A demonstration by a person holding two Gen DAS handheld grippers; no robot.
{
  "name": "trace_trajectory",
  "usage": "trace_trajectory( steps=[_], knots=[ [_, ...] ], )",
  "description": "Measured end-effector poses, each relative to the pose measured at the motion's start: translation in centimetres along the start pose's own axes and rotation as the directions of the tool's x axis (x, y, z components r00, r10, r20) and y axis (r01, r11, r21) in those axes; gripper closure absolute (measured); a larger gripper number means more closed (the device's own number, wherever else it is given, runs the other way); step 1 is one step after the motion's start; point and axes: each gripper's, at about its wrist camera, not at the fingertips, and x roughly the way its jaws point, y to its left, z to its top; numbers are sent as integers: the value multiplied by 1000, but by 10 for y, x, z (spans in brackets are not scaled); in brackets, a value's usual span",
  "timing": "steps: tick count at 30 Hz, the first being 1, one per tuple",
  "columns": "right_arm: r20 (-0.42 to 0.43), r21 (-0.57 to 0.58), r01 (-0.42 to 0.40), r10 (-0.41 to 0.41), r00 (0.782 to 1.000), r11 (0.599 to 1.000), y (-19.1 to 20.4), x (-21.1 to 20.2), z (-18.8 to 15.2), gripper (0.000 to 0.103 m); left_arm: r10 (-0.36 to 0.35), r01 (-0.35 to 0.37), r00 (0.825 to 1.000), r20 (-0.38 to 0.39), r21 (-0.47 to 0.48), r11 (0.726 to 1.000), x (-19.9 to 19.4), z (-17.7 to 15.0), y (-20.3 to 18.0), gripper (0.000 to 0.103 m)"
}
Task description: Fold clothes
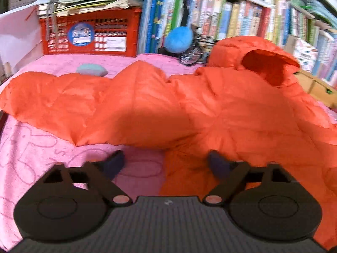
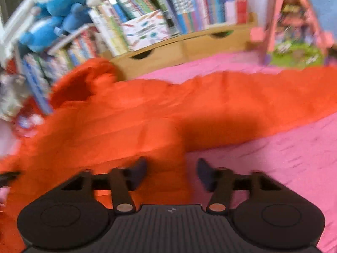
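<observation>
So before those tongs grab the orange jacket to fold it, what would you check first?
1. Left tongs open, nothing pinched: ok.
2. Right tongs open, nothing pinched: ok.
3. Orange jacket spread out on the pink blanket: ok, though puffy and rumpled.
4. Both sleeves stretched out to the sides: ok.
5. Hood clear of the bookshelf: not ok, it is bunched right against the books.
6. Jacket edge between the fingertips of each pair of tongs: cannot tell, the edge lies near them but the pictures are blurred.

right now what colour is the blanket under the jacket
Pink, with faint outline drawings; the blanket shows best in the left wrist view.
</observation>
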Motion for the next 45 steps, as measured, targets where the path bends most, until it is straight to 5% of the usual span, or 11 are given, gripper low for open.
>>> trace_trajectory(
  steps=[3,6,9,17,20,26,29,34,39,41,45],
  knots=[
    [-21,57,-132,133,991,990,-5,-4,-3,51,-46,46,999,4,12,999,-5,-5,1,47],
    [-34,40,-68,69,997,997,2,-4,-5,78,-70,70,997,33,6,998,-9,-10,-4,87],
    [-22,22,-37,38,999,999,12,-16,-8,90,-85,82,995,57,49,995,-21,-17,-11,92],
    [-92,-103,2,-12,996,995,17,-53,-37,90,-100,86,994,41,260,962,-48,-43,-13,91],
    [-115,-166,36,-55,992,986,20,-65,-36,86,-53,5,986,156,296,955,-71,-32,-7,91],
    [132,-365,206,-168,977,908,56,-91,28,46,-156,40,941,302,357,933,-82,35,-33,71],
    [229,-446,208,-114,967,870,96,-49,61,40,-173,60,939,298,353,934,-33,67,-76,40],
    [191,-481,135,-47,981,866,158,70,102,39,-87,27,972,220,263,964,70,102,-123,40],
    [147,-421,289,-250,957,860,171,181,131,49,74,-128,979,188,295,947,135,104,-127,39],
    [132,-406,326,-298,945,854,149,191,133,72,123,-171,976,178,287,943,145,103,-113,39],
    [174,-430,321,-271,947,844,120,170,127,71,40,-78,988,149,259,963,147,106,-91,38]
  ],
)
